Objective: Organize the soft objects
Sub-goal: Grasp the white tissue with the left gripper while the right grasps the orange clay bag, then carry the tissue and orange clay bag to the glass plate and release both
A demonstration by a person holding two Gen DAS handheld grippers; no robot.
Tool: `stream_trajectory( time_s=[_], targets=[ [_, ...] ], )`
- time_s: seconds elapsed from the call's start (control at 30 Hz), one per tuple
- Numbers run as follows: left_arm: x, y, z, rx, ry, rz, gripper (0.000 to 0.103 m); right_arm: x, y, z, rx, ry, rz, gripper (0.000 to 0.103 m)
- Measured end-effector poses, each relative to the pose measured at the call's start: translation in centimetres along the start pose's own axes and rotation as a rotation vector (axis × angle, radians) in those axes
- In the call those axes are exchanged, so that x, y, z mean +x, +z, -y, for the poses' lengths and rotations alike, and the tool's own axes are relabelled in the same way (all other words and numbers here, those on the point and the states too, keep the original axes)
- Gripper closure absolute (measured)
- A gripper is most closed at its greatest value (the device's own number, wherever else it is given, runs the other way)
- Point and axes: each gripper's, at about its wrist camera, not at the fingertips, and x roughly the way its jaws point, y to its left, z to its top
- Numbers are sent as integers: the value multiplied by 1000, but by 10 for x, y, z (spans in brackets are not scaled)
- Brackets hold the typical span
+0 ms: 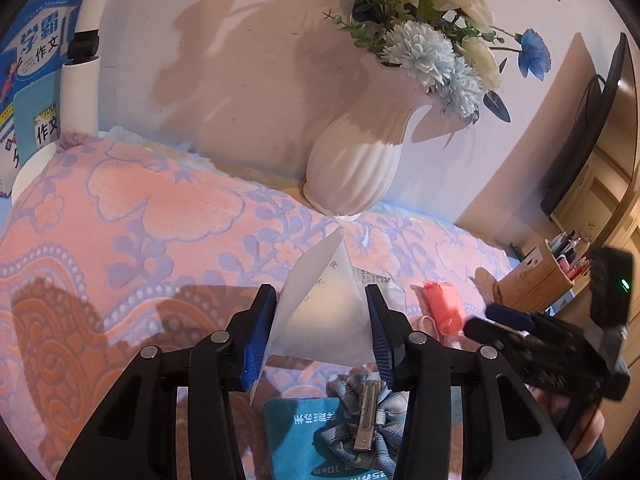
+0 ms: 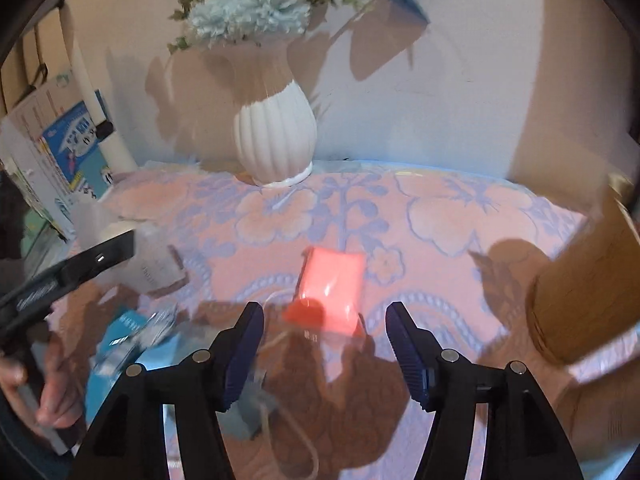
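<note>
At the bottom centre of the left wrist view, the left hand-held gripper (image 1: 322, 320) is clamped on a white translucent bag (image 1: 320, 300), its blue pads pressing the bag's two sides so that it stands up in a peak above the pink and lilac flowered cloth (image 1: 140, 216) covering the table. Below the bag, at the lower edge of that frame, a grey checked bow hair clip (image 1: 366, 428) lies on a teal packet (image 1: 296, 440). Right of the bag, a small orange-pink pouch (image 1: 440, 306) rests on the cloth.

In the right wrist view the same pouch (image 2: 332, 292) sits in the centre, just beyond the right hand-held gripper (image 2: 324, 326), whose jaws stand apart with nothing between them; the pads do not touch the pouch. This view is blurred, and a thin cord near the pouch is too faint to trace.

A white ribbed vase (image 1: 352, 164) of blue and white flowers stands at the upper centre against the wall, on the far edge of the cloth. A wooden container (image 2: 592, 288) stands at the right edge of the right wrist view, and books (image 1: 32, 80) lean at the upper left of the left wrist view.
</note>
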Motion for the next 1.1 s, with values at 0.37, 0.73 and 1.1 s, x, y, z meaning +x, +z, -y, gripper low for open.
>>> stream_trajectory(
  time_s=[0.37,0.73,1.1],
  targets=[
    [-8,-2,5,17,9,15,61,-1,1,-11,27,-20,34,65],
    [-70,3,88,157,-18,95,61,-98,-12,-10,57,-90,92,65],
    [-94,-17,214,317,-154,91,61,-195,-49,42,119,-154,98,65]
  ],
)
